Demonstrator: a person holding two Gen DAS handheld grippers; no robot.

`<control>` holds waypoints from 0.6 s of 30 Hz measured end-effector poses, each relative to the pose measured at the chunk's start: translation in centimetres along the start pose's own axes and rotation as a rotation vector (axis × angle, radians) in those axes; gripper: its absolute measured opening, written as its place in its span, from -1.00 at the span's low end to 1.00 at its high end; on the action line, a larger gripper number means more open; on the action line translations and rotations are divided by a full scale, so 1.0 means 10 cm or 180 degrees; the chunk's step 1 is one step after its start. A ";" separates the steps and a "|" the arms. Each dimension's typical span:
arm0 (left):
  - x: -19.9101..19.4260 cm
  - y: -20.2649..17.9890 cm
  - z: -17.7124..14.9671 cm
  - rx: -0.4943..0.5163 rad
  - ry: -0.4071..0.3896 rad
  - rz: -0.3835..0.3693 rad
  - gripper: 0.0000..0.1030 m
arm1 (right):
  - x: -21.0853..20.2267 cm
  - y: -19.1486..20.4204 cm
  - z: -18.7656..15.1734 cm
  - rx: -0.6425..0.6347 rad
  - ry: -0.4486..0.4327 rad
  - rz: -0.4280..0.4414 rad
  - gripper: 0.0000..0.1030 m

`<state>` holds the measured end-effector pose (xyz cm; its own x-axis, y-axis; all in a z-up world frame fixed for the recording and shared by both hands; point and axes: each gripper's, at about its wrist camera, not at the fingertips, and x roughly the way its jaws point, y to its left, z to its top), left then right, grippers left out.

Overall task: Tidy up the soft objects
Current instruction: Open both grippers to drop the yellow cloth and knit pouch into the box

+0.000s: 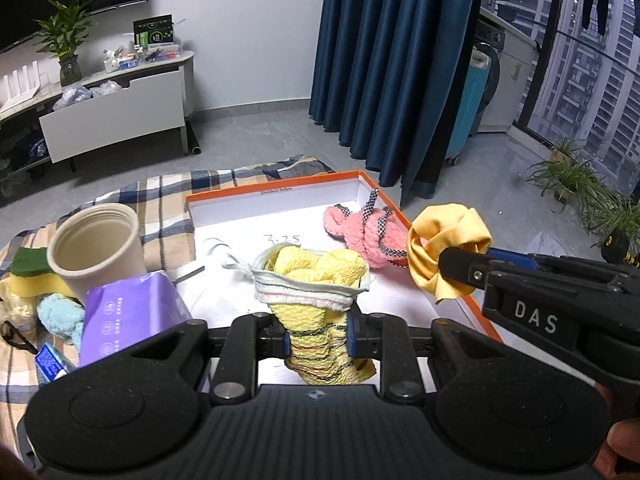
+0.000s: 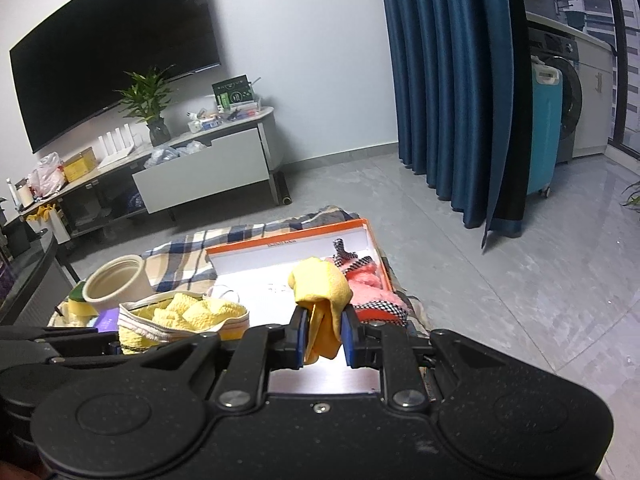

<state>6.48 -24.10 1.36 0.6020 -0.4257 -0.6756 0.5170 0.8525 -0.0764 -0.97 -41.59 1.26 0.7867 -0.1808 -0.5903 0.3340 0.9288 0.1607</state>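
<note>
**Me:** Pinching the yellow knitted cloth [image 1: 320,344] in my left tongs [image 1: 319,346], I am holding it over the near end of the orange-edged box [image 1: 280,188]; both pads are pressing on its striped lower part, so the bundle is standing upright with a striped band round its top.

**Friend:** And your other hand?

**Me:** My right tongs [image 2: 323,338] are gripping the smooth yellow cloth [image 2: 320,288], bunched like a rosette, above the right edge of that same box. I am keeping both bundles apart so they should land in separate spots, I think.

**Friend:** What is the box holding already?

**Me:** A pink fluffy piece with checked straps [image 1: 360,236] is lying at the far right, and a white mask [image 1: 216,280] is lying at the left. Outside, on the checked blanket [image 1: 168,200], an open cream cup [image 1: 96,244] is standing, empty as far as I see, beside a purple tissue pack [image 1: 132,312].
</note>
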 end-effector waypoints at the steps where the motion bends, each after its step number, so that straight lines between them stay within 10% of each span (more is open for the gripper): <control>1: 0.01 -0.01 0.00 0.0012 0.0007 -0.0007 -0.42 | 0.02 0.00 0.00 -0.0007 0.0010 -0.0025 -0.54; 9: 0.02 -0.03 -0.04 0.0087 0.0007 0.0002 0.16 | 0.04 0.06 -0.01 -0.0116 0.0023 -0.0243 0.34; 18: -0.17 -0.03 -0.04 0.0170 -0.0090 0.0190 0.83 | -0.09 0.20 0.04 -0.0284 0.0068 -0.0461 0.53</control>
<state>5.07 -23.47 2.22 0.6493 -0.3837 -0.6566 0.5110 0.8596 0.0030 -0.79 -39.75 2.43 0.7222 -0.3088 -0.6190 0.3949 0.9187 0.0024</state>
